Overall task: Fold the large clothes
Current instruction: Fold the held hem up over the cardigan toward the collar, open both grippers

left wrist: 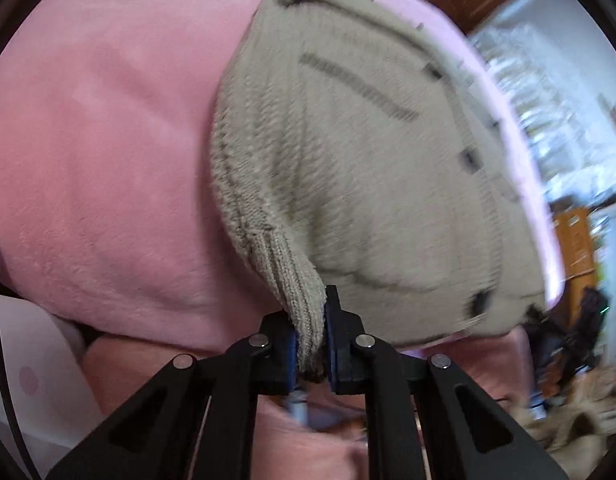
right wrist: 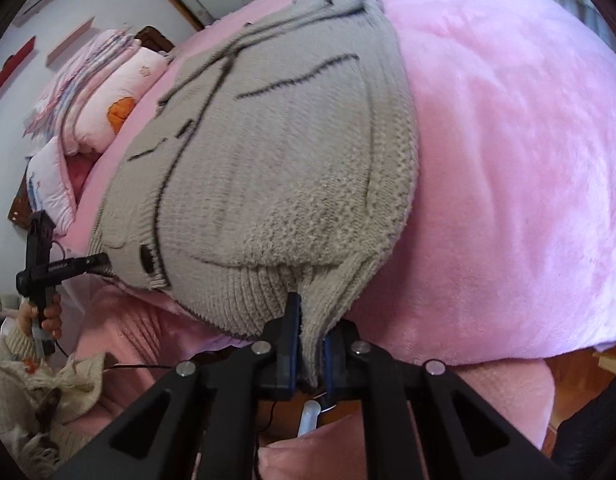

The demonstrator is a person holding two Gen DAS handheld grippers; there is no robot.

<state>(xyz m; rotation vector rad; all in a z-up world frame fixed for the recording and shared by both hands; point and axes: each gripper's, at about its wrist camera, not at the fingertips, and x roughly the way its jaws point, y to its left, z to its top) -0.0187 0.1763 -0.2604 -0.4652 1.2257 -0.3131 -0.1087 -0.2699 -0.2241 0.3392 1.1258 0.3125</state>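
A bed covered by a pink plush blanket (left wrist: 99, 152) (right wrist: 508, 160) fills most of both views. Spread flat on the blanket lies a beige knitted cardigan (left wrist: 368, 168) (right wrist: 275, 168) with thin dark trim lines and dark buttons (left wrist: 468, 159) down its front edge; its ribbed hem hangs at the near edge of the bed, where both tools meet it.

At the far side of the bed in the right wrist view sits a stack of folded pink quilts and pillows (right wrist: 103, 92), one with an orange patch. Lower left in the same view a heap of cream knitwear (right wrist: 39, 392) lies off the bed.

The left tool (left wrist: 311, 344) is closed on a ribbed corner of the cardigan's hem, the fabric pinched between its blue-padded fingers (left wrist: 332, 346) and pulled into a narrow fold. The right tool (right wrist: 311, 350) likewise clamps the ribbed hem at the other lower corner, knit bunched between its pads.

From the right wrist view the left tool (right wrist: 101, 262) also shows at the left, its tip touching the cardigan's edge near a button, with the person's hand (right wrist: 47, 316) wrapped around its handle.
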